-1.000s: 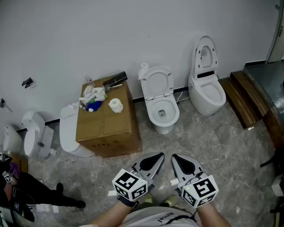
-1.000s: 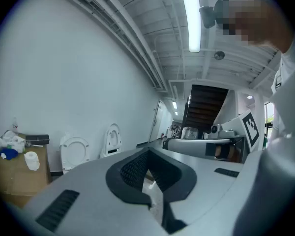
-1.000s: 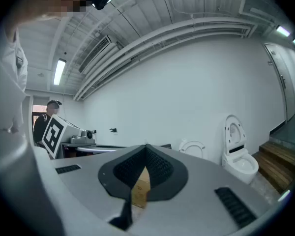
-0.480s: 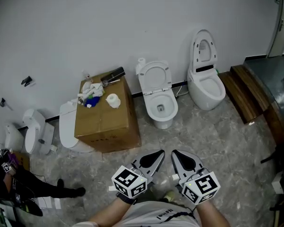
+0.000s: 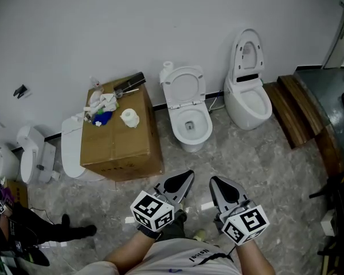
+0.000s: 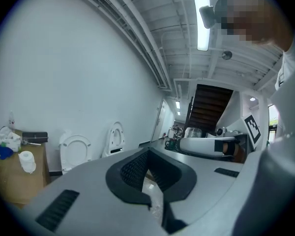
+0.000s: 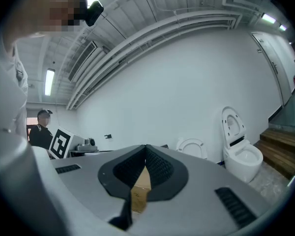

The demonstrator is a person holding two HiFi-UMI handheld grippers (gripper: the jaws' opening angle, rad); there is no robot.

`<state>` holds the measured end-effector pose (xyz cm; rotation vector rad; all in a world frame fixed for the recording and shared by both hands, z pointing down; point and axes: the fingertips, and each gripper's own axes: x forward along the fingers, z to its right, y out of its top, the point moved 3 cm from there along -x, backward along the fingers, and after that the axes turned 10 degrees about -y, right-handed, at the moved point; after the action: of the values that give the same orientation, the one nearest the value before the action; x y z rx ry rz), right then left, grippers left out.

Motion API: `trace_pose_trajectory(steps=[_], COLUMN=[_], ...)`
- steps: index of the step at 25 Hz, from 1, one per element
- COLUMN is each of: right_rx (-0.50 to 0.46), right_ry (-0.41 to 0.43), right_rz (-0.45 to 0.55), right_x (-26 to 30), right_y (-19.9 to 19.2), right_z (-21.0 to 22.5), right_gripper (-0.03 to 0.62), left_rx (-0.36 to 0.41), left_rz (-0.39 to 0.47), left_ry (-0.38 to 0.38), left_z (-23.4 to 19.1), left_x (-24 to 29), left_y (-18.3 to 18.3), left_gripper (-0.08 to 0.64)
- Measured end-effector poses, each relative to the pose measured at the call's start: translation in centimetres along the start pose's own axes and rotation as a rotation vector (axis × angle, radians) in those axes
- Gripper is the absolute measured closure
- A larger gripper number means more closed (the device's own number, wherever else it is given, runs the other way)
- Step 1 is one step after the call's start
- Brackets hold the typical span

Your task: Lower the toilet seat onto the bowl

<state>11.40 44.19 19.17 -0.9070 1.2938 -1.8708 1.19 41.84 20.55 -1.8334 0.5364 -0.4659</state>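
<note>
Two white toilets stand against the far wall. The middle toilet (image 5: 187, 123) has its seat (image 5: 183, 88) raised against the wall. The right toilet (image 5: 247, 103) also has its seat and lid (image 5: 246, 50) upright. The same two raised seats appear small in the left gripper view (image 6: 74, 149) and the right gripper view (image 7: 234, 126). My left gripper (image 5: 187, 176) and right gripper (image 5: 214, 182) are held low in front of my body, far from both toilets. Both are shut on nothing, jaw tips touching (image 6: 147, 151) (image 7: 145, 147).
A cardboard box (image 5: 117, 136) with a toilet roll (image 5: 129, 117), rags and a black tool stands left of the middle toilet. More white fixtures (image 5: 31, 153) line the left wall. Wooden steps (image 5: 301, 110) rise at the right. A person in black (image 5: 23, 234) is at bottom left.
The view has shifted: the toilets and box now sit a little higher and further left. Both grippers stay shut, in about the same place before my body.
</note>
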Motion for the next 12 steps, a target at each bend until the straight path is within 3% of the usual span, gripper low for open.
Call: trace_pose_trajectory(steps=[12], right_rx=[-0.008], right_ry=[-0.082], right_rz=[-0.011], right_x=[16.9], right_y=[3.1], right_z=[2.3], right_gripper=[0.578], left_rx=[0.069], left_rz=[-0.020], left_ry=[-0.048], left_z=[-17.9], left_x=[5.4], left_y=[4.6], left_gripper=[0.550])
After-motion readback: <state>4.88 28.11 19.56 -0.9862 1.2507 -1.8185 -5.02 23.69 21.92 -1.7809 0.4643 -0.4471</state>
